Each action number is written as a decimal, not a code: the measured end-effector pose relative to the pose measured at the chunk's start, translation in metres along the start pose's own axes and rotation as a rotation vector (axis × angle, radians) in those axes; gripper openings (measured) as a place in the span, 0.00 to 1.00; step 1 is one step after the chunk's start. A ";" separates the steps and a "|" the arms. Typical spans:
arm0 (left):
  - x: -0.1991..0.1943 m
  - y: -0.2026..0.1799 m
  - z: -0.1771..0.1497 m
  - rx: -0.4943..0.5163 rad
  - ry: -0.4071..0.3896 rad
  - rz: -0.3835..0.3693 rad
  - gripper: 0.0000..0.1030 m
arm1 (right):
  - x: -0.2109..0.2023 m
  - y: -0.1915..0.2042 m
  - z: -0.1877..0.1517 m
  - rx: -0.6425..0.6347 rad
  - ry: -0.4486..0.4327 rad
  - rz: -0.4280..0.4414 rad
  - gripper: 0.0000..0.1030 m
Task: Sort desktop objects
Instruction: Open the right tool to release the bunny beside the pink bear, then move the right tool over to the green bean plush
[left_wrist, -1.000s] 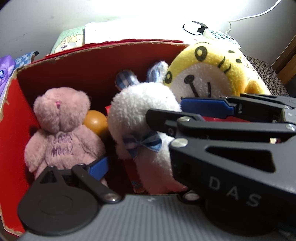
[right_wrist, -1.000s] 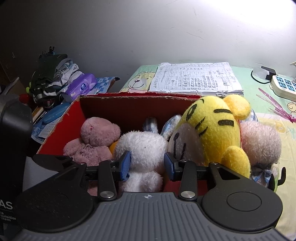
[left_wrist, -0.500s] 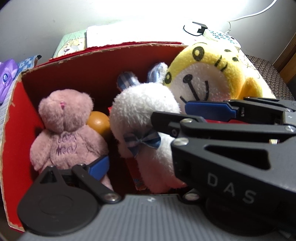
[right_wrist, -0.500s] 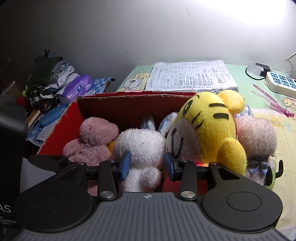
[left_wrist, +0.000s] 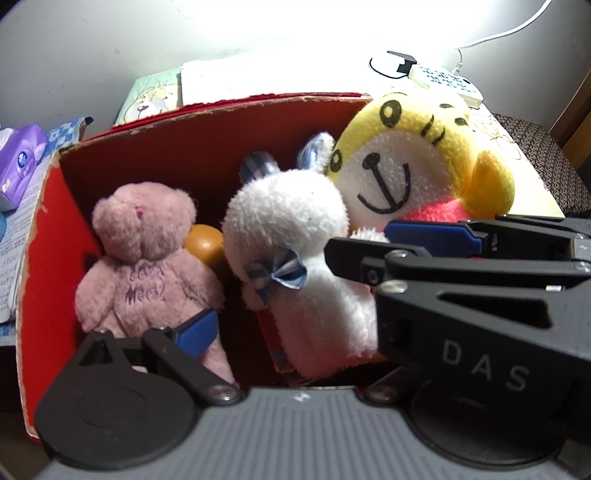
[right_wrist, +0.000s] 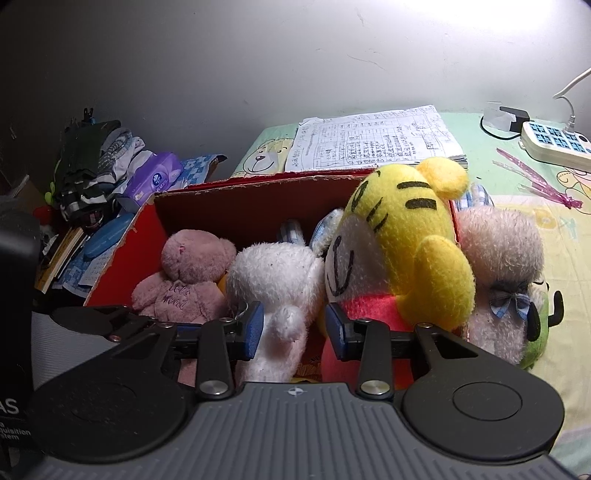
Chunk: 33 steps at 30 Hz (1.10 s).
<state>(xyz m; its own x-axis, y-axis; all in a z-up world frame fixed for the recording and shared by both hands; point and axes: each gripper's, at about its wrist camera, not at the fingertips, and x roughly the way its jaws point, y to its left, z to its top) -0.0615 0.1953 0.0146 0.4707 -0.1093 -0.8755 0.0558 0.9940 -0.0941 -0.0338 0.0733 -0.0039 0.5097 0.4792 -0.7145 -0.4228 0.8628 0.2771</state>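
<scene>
Both grippers hover at the red box (right_wrist: 147, 236), the right gripper (right_wrist: 293, 328) part open around the white bunny (right_wrist: 273, 273), the left gripper (left_wrist: 295, 332) wide open, empty.

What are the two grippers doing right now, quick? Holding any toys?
Left gripper: open, holding nothing.
Right gripper: open; the white bunny has a foot between its fingers, but it is not squeezed.
</scene>
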 end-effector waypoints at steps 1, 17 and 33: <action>-0.001 -0.001 0.000 0.001 -0.003 0.006 0.95 | -0.001 0.000 0.000 0.003 0.000 0.001 0.38; -0.014 -0.001 -0.009 -0.025 -0.041 0.073 0.95 | -0.012 -0.005 -0.010 0.054 -0.058 0.005 0.37; -0.012 0.001 -0.013 -0.085 -0.039 0.089 0.96 | -0.012 -0.014 -0.014 0.074 -0.058 0.061 0.33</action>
<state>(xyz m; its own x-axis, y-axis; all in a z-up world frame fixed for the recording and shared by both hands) -0.0787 0.1977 0.0192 0.5043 -0.0188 -0.8633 -0.0617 0.9964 -0.0577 -0.0443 0.0528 -0.0084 0.5277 0.5381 -0.6572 -0.3989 0.8401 0.3676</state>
